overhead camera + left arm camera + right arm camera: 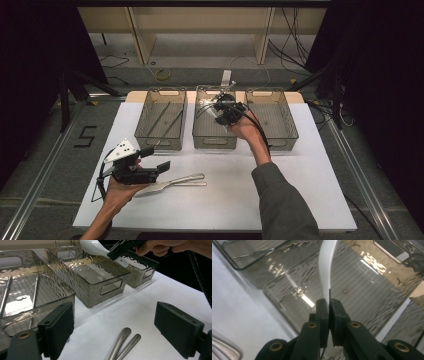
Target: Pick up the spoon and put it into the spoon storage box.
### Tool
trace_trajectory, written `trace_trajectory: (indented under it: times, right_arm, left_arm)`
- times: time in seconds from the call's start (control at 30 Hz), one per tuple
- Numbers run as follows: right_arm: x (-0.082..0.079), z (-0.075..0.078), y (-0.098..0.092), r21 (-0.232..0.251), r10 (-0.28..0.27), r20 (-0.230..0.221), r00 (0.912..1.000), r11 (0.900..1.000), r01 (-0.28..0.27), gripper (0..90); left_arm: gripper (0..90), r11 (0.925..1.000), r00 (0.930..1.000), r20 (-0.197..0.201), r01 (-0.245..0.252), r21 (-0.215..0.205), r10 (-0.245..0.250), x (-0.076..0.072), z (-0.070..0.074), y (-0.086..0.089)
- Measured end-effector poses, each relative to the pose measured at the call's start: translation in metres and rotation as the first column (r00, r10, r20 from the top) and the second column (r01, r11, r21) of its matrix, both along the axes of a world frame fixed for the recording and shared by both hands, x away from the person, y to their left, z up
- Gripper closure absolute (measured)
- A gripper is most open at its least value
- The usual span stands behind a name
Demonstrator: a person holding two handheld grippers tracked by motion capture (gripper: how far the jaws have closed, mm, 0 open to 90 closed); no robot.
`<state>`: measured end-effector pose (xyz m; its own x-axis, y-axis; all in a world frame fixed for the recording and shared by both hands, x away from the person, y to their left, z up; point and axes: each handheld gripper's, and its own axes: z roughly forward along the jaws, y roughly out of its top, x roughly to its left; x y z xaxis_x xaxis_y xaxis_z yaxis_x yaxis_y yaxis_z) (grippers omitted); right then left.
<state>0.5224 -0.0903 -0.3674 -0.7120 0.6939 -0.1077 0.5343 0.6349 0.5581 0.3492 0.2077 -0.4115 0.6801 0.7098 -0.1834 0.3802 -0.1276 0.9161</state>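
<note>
Slippage was the risk: the right claw (pixel 329 305) pinched only the white spoon's (pixel 327 265) thin handle tip above the middle bin (pixel 214 142), while the left claw (pixel 113 327) waited open.

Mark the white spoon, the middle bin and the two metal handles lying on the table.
white spoon (pixel 327 263): right gripper view, on its handle.
middle bin (pixel 95 293): left gripper view, on its near side wall.
metal handles (pixel 187 179): high view, on the upper handle's shaft.
</note>
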Motion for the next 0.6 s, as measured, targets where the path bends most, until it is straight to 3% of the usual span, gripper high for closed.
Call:
trace_trajectory:
  times: [0.27,0.6]
  right_arm:
    - [0.002,-0.005,0.001,0.001,-0.019,0.007,0.9998,1.000,0.019,86.8]
    - [0.008,-0.015,0.006,-0.031,-0.040,-0.001,0.9992,0.999,0.039,86.8]
  left_arm:
    - [15.5,1.0000,1.0000,0.001,0.002,-0.006,-0.002,0.000,0.000,-0.001]
    - [15.6,1.0000,1.0000,-0.006,0.008,-0.005,-0.008,0.000,-0.001,-0.003]
